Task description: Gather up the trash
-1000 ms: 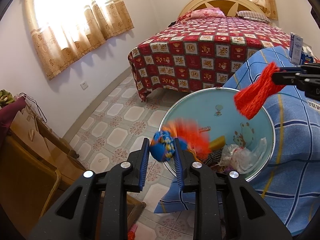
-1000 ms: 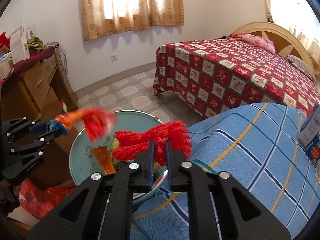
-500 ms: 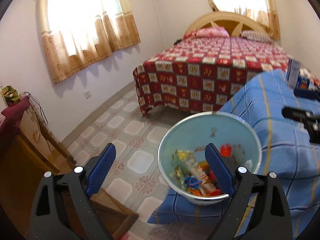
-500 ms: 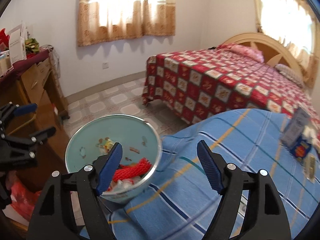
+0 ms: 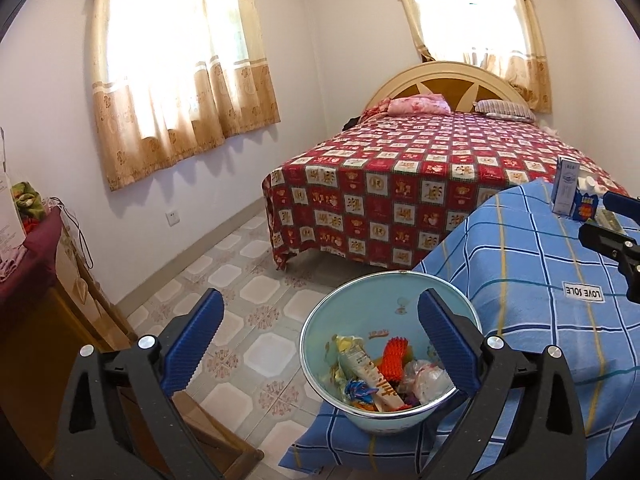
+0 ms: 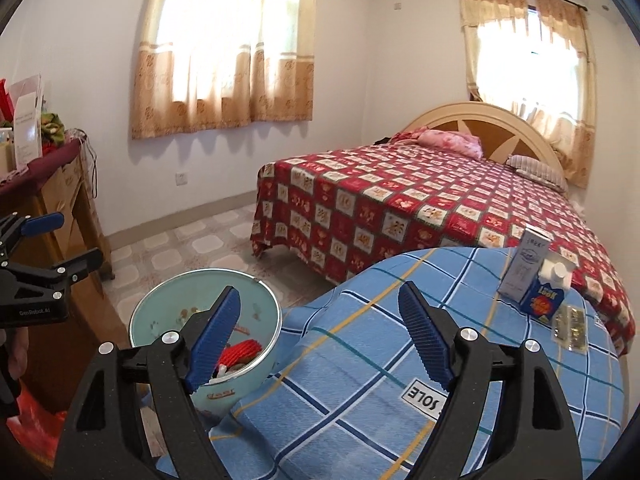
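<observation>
A light blue bin [image 5: 400, 292] stands at the edge of the blue checked cloth [image 5: 532, 280]. It holds wrappers, a clear bag and a red mesh piece [image 5: 394, 362]. The bin also shows in the right wrist view [image 6: 160, 312] with the red mesh [image 6: 240, 352] inside. My left gripper [image 5: 320, 340] is open and empty, above and in front of the bin. My right gripper [image 6: 320, 340] is open and empty over the cloth, right of the bin. A white and blue carton [image 6: 546, 290], a grey box [image 6: 526, 264] and a clear packet [image 6: 570, 328] lie on the cloth [image 6: 360, 360].
A bed with a red patterned cover [image 5: 420, 184] stands behind the table. A wooden cabinet [image 6: 60, 208] with clutter on top is at the left. Tiled floor [image 5: 240, 280] lies between them. A red bag [image 6: 36, 420] sits low at the left.
Both grippers opened and let go of their trash: the blue-orange wrapper and the red mesh now lie in the bin. Both grippers pulled up and back from the bin.
</observation>
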`<move>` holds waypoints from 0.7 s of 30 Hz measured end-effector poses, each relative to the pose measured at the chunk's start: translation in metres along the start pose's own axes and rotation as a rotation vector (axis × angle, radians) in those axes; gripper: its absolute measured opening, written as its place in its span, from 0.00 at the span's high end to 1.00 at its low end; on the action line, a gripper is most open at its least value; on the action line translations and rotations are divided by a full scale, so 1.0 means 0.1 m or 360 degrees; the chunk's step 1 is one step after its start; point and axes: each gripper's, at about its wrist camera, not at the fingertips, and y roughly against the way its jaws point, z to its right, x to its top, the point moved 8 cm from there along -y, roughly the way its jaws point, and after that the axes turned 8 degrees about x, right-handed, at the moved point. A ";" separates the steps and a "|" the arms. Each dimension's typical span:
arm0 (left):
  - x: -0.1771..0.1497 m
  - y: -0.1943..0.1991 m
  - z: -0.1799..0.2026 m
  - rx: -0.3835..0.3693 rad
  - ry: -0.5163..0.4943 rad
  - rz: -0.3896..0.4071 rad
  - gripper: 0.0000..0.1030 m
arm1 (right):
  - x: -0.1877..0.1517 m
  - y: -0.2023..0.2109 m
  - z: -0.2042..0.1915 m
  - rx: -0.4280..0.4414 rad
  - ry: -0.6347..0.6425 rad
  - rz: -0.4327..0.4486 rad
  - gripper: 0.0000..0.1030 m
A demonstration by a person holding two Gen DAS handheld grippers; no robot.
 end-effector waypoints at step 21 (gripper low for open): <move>-0.01 -0.03 -0.04 0.0008 0.0005 -0.0010 0.06 | -0.04 0.03 0.01 -0.0004 -0.0006 -0.0003 0.22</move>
